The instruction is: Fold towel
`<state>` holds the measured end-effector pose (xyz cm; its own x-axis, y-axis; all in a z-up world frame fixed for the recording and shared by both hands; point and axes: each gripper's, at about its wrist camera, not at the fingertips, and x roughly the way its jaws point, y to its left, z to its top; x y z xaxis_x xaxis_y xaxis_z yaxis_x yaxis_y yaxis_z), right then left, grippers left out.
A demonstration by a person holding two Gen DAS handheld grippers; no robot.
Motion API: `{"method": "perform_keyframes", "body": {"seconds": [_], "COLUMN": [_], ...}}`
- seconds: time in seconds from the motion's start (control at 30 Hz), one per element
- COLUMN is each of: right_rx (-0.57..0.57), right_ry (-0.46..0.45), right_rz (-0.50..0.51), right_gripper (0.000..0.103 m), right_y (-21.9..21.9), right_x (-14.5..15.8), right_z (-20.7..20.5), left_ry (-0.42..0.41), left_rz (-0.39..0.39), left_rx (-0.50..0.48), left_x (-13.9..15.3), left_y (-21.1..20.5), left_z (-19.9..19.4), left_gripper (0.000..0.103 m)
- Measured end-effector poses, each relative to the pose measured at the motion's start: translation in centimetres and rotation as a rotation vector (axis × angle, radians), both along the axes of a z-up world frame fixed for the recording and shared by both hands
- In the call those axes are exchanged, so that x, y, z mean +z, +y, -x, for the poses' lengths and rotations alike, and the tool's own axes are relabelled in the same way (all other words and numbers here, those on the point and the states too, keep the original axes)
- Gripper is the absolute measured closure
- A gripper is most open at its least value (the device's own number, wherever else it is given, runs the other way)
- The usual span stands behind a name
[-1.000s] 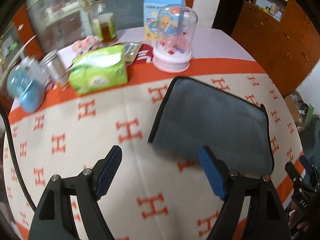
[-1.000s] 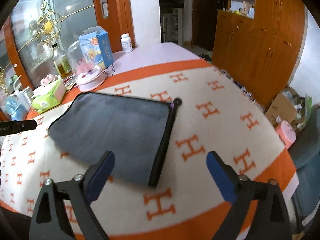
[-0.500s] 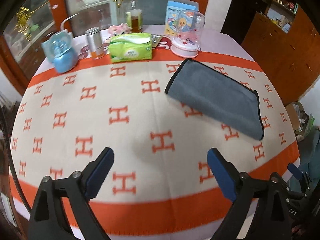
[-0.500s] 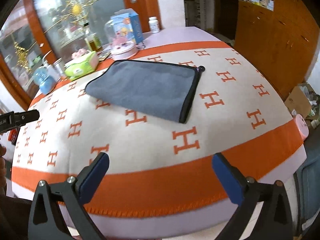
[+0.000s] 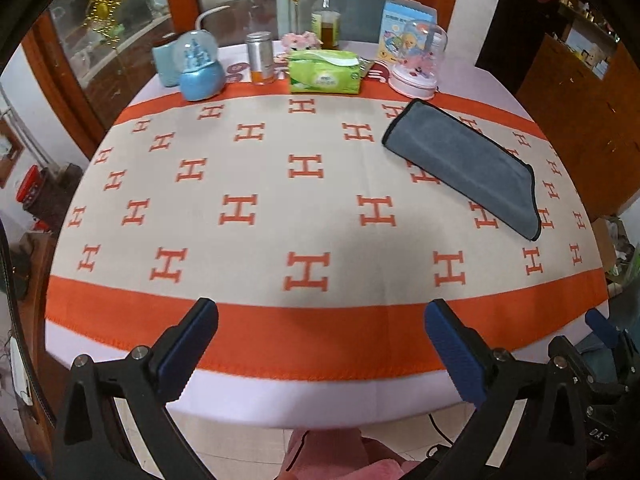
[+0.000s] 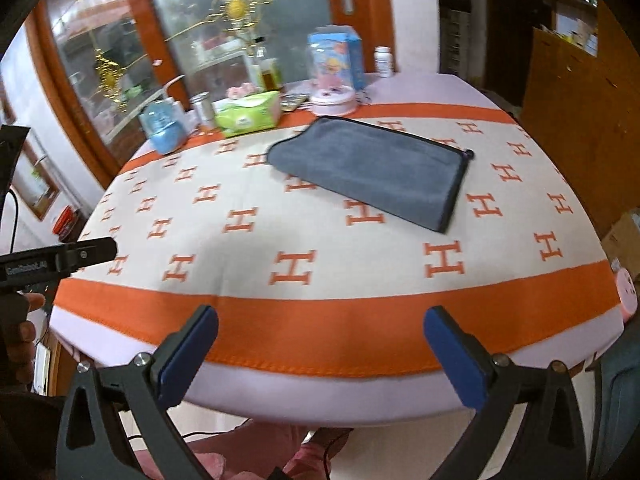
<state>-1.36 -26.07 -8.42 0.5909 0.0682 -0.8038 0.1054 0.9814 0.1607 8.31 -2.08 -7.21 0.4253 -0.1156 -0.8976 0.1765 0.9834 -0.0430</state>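
The gray towel (image 5: 464,162) lies flat in the upper right of the left view and upper middle of the right view (image 6: 372,168), already doubled over, with its dark-bound edges meeting along the right end. It rests on the orange-and-cream tablecloth (image 5: 280,208), well apart from both tongs. The left gripper (image 5: 320,344) and right gripper (image 6: 320,352) hang at the bottom of their frames over the table's near edge, jaws wide apart, holding nothing. Judging by this, the fold looks finished or between folds. Any further fold would call for reaching both grippers across to the towel's near edge and pinching 2 corners.
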Motion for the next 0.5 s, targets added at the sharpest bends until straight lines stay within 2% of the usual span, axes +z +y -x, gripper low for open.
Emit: {"method": "perform_keyframes", "body": {"seconds": [0.17, 0.5], "right_rx": [0.045, 0.086], "right_ry": [0.020, 0.072], "right_rz": [-0.046, -0.065], "right_gripper": [0.000, 0.000], "right_y": [1.8, 5.2], "right_x": [1.3, 3.1], "right_z": [-0.6, -2.1], "left_ry": [-0.019, -0.048], "left_rz": [-0.022, 0.013], "left_rx": [0.005, 0.045], "left_x": [1.0, 3.0], "left_y": [1.3, 3.5], "left_z": [1.2, 2.1], "left_gripper": [0.001, 0.001]}}
